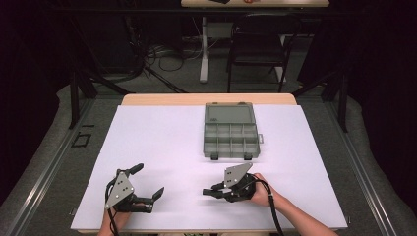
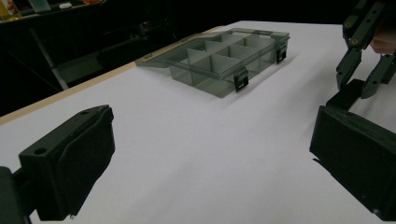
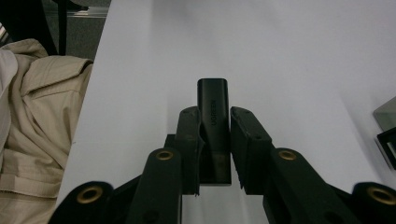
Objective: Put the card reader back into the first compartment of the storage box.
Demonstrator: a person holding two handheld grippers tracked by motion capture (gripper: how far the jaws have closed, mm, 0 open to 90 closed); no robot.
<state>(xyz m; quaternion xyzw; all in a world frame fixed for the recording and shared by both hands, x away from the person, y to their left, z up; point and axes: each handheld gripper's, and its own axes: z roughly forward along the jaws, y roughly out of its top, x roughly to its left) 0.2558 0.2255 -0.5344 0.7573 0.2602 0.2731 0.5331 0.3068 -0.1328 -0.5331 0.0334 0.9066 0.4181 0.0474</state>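
From the high view, the right tool [image 1: 212, 191] lies low on the white worktop [image 1: 162, 142] at about five o'clock, its jaws pinched on a small black block [image 1: 206, 192] that pokes out toward nine o'clock; the left tool [image 1: 147, 183] sits at seven o'clock with its jaws spread wide and nothing between them. A grey plastic box [image 1: 231, 132] with its lid folded back rests toward twelve o'clock, well apart from both tools, and the sheet between them is bare, so there is open room to carry the block forward; the near edge of the worktop runs close behind both hands. In the left gripper view, the box [image 2: 224, 58] shows dividers and two dark latches on its near wall, and the right tool [image 2: 357, 79] hangs at the right edge. In the right gripper view, the block [image 3: 214, 116] is held by its long flat sides, one rounded end sticking out past the jaw tips. It looks rigid, light and smooth, probably moulded plastic, so a grip across those flat sides should keep it from twisting or sliding.
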